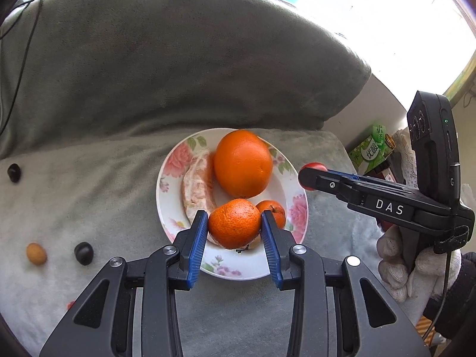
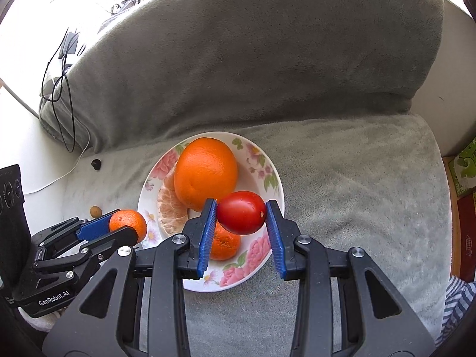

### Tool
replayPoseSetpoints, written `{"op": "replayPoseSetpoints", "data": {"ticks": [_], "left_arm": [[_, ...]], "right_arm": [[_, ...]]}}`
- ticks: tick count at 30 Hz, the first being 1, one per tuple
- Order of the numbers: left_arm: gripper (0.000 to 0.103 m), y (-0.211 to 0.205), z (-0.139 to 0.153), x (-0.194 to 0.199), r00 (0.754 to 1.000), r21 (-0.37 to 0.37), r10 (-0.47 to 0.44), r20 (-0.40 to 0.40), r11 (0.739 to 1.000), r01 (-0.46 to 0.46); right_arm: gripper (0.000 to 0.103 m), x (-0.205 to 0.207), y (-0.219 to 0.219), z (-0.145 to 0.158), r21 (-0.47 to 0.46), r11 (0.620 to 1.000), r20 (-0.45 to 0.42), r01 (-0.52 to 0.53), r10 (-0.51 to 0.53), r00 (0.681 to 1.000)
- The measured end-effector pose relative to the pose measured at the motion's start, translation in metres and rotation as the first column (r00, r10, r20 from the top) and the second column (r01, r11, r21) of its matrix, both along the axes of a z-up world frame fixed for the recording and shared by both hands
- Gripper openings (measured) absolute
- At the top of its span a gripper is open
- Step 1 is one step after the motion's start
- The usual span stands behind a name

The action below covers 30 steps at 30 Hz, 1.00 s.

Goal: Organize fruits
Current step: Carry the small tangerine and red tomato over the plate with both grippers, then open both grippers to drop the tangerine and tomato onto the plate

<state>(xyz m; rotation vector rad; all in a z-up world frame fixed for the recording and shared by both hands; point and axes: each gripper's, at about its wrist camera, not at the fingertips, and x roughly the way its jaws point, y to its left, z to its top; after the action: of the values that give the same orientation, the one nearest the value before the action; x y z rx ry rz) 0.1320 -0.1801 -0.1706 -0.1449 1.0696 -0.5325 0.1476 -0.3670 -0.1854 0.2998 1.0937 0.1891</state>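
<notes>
While the left tool pinches a mandarin and the right tool pinches a red tomato, both hang over the floral plate; lowering and releasing beside the large orange comes next.

The peeled segment lies half hidden behind the big orange; a small tangerine sits partly covered beneath the tomato.
</notes>
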Motion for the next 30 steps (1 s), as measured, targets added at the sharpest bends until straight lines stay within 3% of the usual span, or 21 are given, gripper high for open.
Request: {"op": "replayPoseSetpoints", "data": {"ticks": [15,16,17,19,23,25,30], "left_arm": [[0.039,-0.008,-0.003,0.004,1.0,0.006,-0.023,-0.013,1.0,0.023],[0.044,-0.009,-0.003,0.005,1.0,0.005,-0.021,-0.011,1.0,0.021],[0.045,-0.008,-0.003,0.005,1.0,-0.002,-0.021,-0.011,1.0,0.021],[0.05,-0.008,-0.002,0.004,1.0,-0.007,-0.021,-0.011,1.0,0.021],[0.054,-0.008,-0.001,0.002,1.0,0.004,-0.025,-0.005,1.0,0.025],[0.063,-0.008,-0.001,0.001,1.0,0.013,-0.023,0.001,1.0,0.023],[0.07,-0.01,0.002,-0.002,1.0,0.037,-0.021,0.016,0.999,0.02]], "right_arm": [[0.036,0.006,-0.007,-0.005,0.014,1.0,-0.032,0.009,-0.008,0.999],[0.043,0.005,-0.007,-0.006,0.015,1.0,-0.036,0.01,-0.009,0.999],[0.058,0.005,-0.007,-0.005,0.012,1.0,-0.031,0.015,-0.014,0.999],[0.069,0.003,-0.008,-0.002,0.01,1.0,-0.011,0.023,-0.023,1.0],[0.071,0.003,-0.009,0.002,0.012,0.999,-0.007,0.033,-0.032,0.999],[0.072,0.004,-0.009,0.004,0.012,0.999,-0.005,0.038,-0.038,0.999],[0.072,0.004,-0.008,0.006,0.009,0.999,-0.006,0.043,-0.043,0.999]]}}
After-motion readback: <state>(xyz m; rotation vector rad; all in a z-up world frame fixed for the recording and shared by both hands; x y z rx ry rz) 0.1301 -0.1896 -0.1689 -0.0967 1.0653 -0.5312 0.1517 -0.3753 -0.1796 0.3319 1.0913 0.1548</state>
